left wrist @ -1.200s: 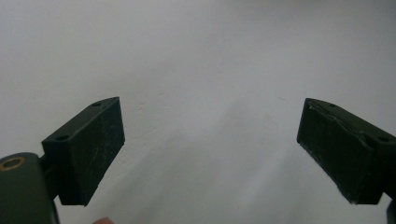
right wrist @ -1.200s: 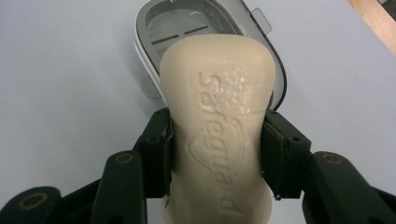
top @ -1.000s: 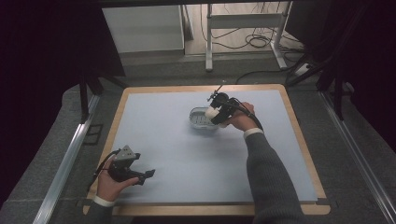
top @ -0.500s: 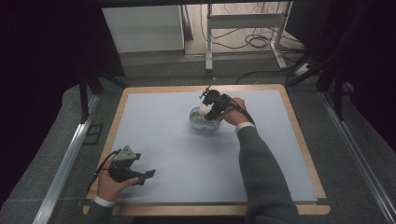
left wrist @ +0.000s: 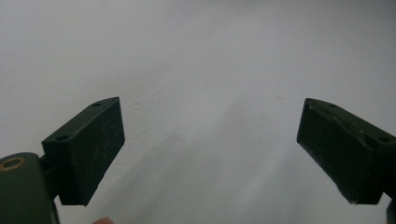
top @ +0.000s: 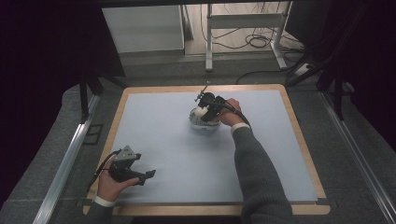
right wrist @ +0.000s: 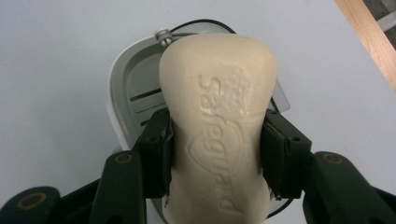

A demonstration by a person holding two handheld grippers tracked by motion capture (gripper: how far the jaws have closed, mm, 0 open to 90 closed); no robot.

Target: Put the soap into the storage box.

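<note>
A cream bar of soap [right wrist: 218,121] with embossed lettering is clamped between the two black jaws of my right gripper [right wrist: 215,154]. It hangs just above a white soap dish [right wrist: 135,88] with slots in its floor. In the high view the right gripper [top: 205,111] is over the soap dish [top: 200,123] near the middle of the light blue mat [top: 187,154], with the soap [top: 201,112] pale at its tip. My left gripper [top: 148,175] rests at the mat's front left, open. Its jaws stand wide apart over bare mat in the left gripper view [left wrist: 210,154].
The mat lies on a wooden board [top: 299,135] with dark carpet around it. Metal rails [top: 65,158] run along both sides. A white desk frame and cables [top: 252,42] stand on the floor beyond the far edge.
My right gripper with the soap has moved left and slightly farther away, settling over the soap dish. The left gripper has stayed put.
</note>
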